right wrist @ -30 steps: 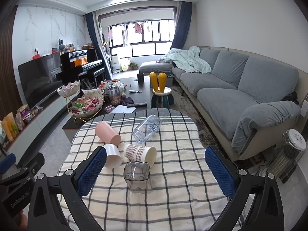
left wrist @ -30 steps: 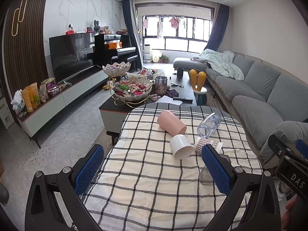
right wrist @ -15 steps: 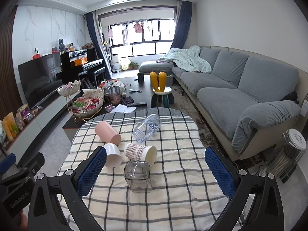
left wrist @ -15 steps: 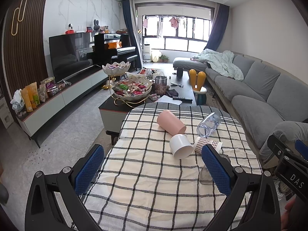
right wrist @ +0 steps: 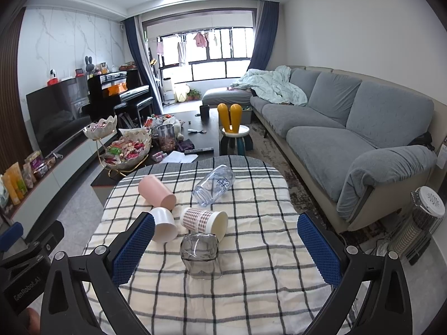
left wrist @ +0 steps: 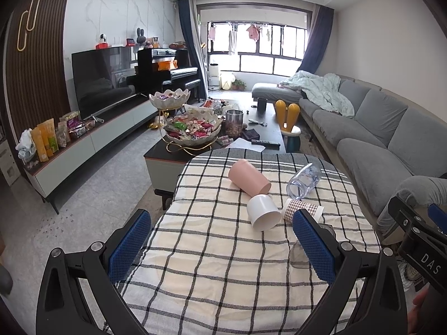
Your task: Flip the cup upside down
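Smoky glass cup [right wrist: 199,254] lies tipped on the checked table [right wrist: 251,279], just before the paper cup [right wrist: 205,220]; both hand-held grippers, left [left wrist: 220,247] and right [right wrist: 225,247], hover spread, empty.

White letters "DAS" stand on the black body of the right gripper [left wrist: 427,254], seen from the left wrist; "GenRobot.AI" stands on the black body of the left gripper [right wrist: 28,284], seen from the right wrist; the clear bottle [right wrist: 215,185] has blue print too small to read.
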A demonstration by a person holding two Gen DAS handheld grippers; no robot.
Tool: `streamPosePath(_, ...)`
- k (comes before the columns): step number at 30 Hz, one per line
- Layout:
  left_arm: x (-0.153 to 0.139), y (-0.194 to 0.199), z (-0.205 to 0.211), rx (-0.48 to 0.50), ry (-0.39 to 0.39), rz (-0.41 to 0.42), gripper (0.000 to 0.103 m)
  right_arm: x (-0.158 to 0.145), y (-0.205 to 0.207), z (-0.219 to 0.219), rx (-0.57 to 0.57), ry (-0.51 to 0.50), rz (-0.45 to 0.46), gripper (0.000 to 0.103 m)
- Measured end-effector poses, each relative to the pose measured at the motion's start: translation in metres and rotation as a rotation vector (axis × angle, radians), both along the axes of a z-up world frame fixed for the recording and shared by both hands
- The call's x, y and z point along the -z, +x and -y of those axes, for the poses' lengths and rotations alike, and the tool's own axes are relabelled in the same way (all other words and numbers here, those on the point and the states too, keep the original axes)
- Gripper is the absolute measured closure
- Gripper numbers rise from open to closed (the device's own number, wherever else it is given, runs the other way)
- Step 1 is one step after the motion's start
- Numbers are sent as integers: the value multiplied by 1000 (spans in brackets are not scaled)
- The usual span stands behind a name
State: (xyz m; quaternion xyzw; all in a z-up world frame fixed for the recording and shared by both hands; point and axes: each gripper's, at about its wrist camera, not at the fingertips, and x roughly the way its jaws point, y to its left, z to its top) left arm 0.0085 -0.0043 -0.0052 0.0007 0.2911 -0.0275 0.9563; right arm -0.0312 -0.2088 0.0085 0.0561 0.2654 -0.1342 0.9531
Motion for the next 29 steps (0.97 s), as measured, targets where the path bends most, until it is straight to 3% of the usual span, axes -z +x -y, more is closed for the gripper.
streamPosePath(29, 4, 6, -5, 5, -18, -24, 0, 0, 1, 2, 0, 4, -5, 1)
